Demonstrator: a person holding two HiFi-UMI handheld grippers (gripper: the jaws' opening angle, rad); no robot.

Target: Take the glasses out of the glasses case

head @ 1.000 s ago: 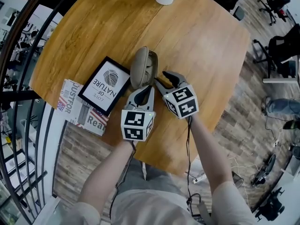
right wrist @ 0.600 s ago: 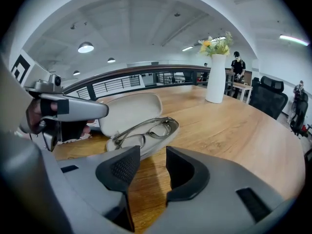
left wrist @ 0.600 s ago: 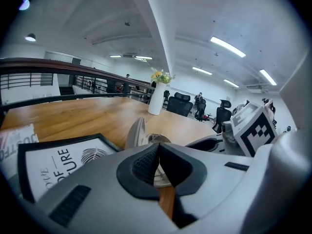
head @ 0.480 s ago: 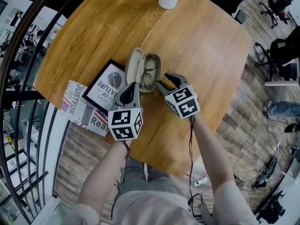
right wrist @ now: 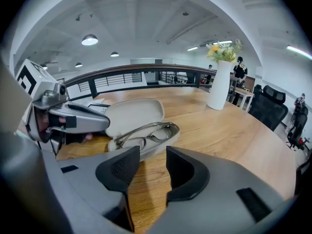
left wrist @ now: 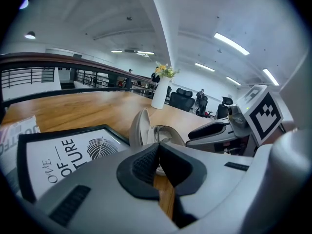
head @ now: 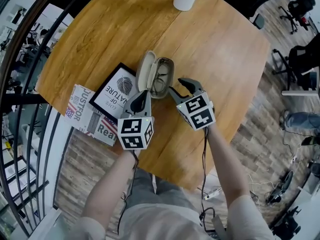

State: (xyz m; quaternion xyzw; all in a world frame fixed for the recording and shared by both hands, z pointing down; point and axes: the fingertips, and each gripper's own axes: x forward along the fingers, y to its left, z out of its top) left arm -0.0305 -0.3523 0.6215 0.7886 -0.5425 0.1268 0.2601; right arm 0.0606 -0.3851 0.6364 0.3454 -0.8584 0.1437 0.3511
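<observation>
Hovering by the glasses case [head: 159,76], right gripper [right wrist: 152,155] jaws gape empty; left gripper [left wrist: 157,147] jaws clenched.

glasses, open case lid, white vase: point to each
glasses [right wrist: 147,136], right gripper view, middle of the frame
case lid [right wrist: 134,112], right gripper view, its inner lining
white vase [right wrist: 219,84], right gripper view, its body

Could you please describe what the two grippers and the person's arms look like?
The left gripper and the right gripper both have pale grey plastic bodies tapering to two jaws lined with black ribbed pads. Each carries a white cube printed with black square markers. A thin dark cable runs back along each forearm. The person wears a light top with short sleeves.
</observation>
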